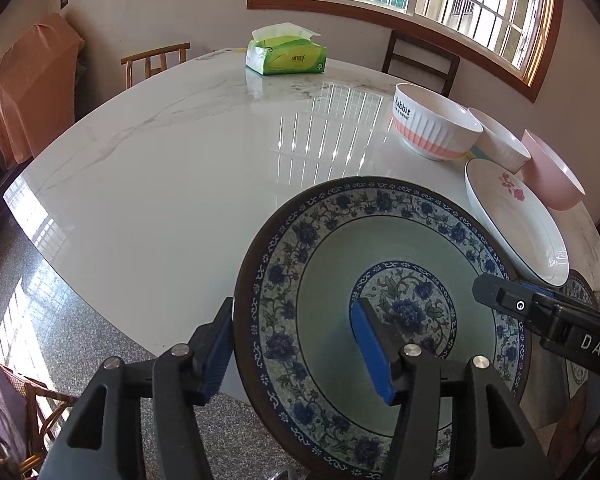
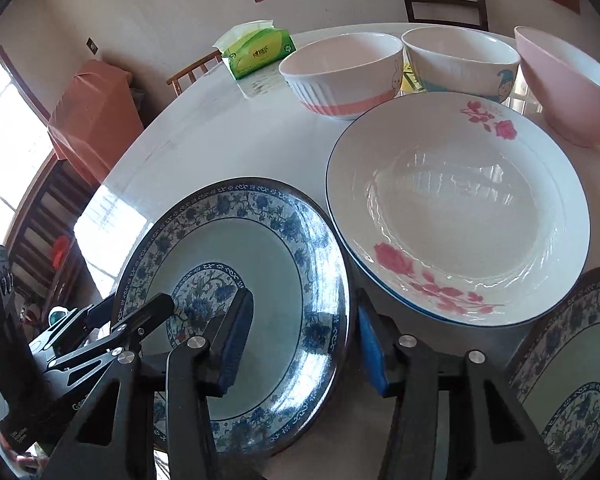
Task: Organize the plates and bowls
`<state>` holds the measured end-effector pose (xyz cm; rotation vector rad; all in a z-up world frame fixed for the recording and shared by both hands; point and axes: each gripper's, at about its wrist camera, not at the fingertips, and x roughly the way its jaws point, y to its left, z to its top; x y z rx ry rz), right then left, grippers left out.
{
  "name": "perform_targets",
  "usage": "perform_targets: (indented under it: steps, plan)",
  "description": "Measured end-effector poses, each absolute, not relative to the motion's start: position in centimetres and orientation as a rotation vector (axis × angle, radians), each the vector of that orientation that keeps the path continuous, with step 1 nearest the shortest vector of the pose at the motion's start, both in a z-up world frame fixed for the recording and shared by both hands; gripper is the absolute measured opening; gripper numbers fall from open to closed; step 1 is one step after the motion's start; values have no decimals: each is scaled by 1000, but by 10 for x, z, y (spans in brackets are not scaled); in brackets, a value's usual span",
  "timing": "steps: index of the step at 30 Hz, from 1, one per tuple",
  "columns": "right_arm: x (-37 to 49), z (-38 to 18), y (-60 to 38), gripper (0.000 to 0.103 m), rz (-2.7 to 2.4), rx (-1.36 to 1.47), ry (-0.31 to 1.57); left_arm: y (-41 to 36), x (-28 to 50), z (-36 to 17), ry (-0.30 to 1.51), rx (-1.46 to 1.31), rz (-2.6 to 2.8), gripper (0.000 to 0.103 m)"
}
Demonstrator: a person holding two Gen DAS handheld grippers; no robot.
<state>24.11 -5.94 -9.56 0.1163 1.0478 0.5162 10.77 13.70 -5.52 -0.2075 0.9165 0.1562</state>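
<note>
A blue floral plate [image 1: 380, 300] sits at the near table edge, also in the right wrist view [image 2: 260, 264]. My left gripper [image 1: 296, 352] straddles its left rim, one pad outside and one inside, jaws wide apart. My right gripper [image 2: 304, 348] straddles its right rim the same way. A white rose plate [image 2: 460, 216] lies to the right, also in the left wrist view [image 1: 516, 224]. Behind stand a striped Rabbit bowl [image 1: 432, 124], a white cartoon bowl [image 2: 460, 64] and a pink bowl [image 2: 568, 84]. A second blue floral plate [image 2: 572, 380] lies at the far right.
A green tissue pack [image 1: 286, 54] stands at the far side of the white marble table [image 1: 180, 168]. Wooden chairs [image 1: 156, 62] ring the table. An orange-covered object [image 1: 28, 84] is at the left wall. The floor lies below the near table edge.
</note>
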Motion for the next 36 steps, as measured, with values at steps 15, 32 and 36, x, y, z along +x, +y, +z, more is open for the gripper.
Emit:
perform_targets:
  steps: [15,32,36]
  plan:
    - [249,-99,-56,19,481,158,1038,172,118,-53,884,-271,200,33]
    - [260,-98,-16,18,531,147,1017,215,135,-52,844,-302,292,30]
    - [256,-95,-20,22,538,152,1004,215,132,-54,814,-293,301,34]
